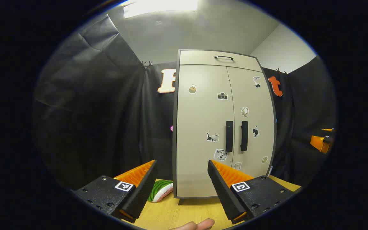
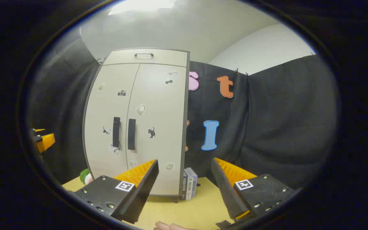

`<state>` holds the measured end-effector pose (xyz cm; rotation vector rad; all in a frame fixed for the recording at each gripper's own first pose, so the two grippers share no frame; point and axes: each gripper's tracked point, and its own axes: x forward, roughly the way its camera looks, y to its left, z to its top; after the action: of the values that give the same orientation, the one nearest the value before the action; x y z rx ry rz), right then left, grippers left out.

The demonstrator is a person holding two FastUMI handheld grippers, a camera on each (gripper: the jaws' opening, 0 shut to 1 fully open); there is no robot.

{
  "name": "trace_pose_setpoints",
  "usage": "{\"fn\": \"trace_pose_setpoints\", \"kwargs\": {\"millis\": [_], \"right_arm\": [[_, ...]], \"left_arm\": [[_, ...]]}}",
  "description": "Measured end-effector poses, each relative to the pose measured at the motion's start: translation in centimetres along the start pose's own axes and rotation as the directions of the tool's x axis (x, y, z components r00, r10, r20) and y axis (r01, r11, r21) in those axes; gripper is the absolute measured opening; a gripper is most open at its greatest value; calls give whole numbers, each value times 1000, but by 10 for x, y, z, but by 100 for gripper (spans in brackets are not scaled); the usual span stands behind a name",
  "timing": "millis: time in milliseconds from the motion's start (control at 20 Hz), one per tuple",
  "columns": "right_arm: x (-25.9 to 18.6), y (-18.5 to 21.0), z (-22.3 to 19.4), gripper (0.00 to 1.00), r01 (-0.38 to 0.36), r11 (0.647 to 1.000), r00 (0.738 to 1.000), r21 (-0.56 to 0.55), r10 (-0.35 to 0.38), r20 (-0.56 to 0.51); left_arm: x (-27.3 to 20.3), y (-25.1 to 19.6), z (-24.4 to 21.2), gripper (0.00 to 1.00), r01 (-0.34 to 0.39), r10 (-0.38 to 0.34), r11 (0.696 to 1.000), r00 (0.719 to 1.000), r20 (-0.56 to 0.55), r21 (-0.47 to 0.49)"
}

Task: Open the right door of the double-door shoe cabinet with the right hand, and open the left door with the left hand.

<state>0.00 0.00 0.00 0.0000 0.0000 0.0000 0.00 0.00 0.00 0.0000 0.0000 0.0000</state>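
A beige double-door shoe cabinet stands upright on a wooden table, both doors closed and dotted with stickers. Two black vertical handles sit side by side at the middle seam: the left door handle and the right door handle. My left gripper is open, well short of the cabinet and low in front of its left door. My right gripper is open too, some distance off, aimed past the cabinet's right edge. Each gripper's fingers have nothing between them.
A top drawer with a black handle caps the cabinet. A watermelon-patterned object lies at the cabinet's left foot, and books stand at its right foot. The wooden tabletop spreads in front. A fingertip shows at the bottom edge.
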Motion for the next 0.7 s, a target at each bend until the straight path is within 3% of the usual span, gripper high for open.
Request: {"fn": "trace_pose_setpoints", "kwargs": {"millis": [350, 400, 450, 700], "right_arm": [[-1, 4, 1, 98, -1, 1000, 1000, -12, 1, -6], [-1, 6, -1, 98, -11, 1000, 1000, -6, 11, -14], [-1, 9, -3, 98, -25, 1000, 999, 2, 25, -24], [11, 16, -12, 98, -44, 999, 998, 18, 45, -54]], "left_arm": [[3, 0, 5, 96, 10, -10, 1000, 1000, -14, -1], [3, 0, 6, 92, 11, -11, 1000, 1000, -14, 3], [3, -2, 5, 96, 15, -15, 1000, 1000, -14, 4], [-7, -14, 4, 96, 65, -66, 998, 997, -27, -15]]}}
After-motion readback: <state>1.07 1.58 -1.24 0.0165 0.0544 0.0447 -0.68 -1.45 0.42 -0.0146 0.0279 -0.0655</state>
